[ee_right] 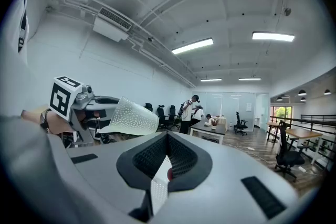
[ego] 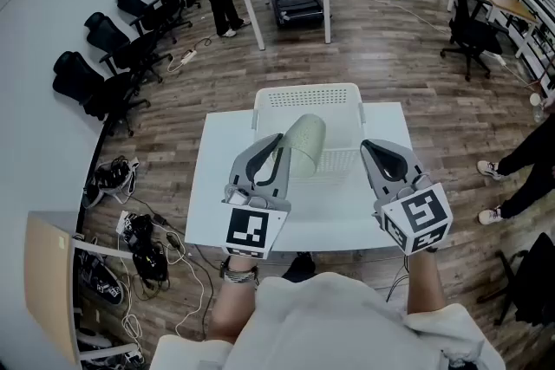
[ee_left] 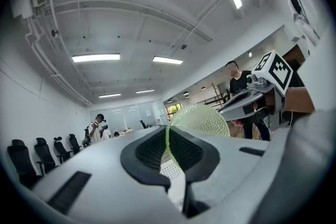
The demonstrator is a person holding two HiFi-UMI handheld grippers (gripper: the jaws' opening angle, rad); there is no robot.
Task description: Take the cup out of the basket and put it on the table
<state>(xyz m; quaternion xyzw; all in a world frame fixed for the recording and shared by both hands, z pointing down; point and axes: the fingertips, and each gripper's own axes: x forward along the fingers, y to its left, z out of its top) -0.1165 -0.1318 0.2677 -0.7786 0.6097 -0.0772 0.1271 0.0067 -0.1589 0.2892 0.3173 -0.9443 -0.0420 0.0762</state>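
Left gripper view: the pale green cup (ee_left: 202,119) is pinched by its thin wall between the jaws of the left gripper (ee_left: 169,150), which are closed to a narrow slit on it. From the head view, the cup is seen tilted over the white basket (ego: 308,95) on the table (ego: 217,195). Both grippers are held roughly level, side by side. The right gripper (ego: 368,147) is drawn almost fully closed on nothing.

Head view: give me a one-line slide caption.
Left gripper holds the pale green cup by its rim above the white basket; right gripper empty alongside.
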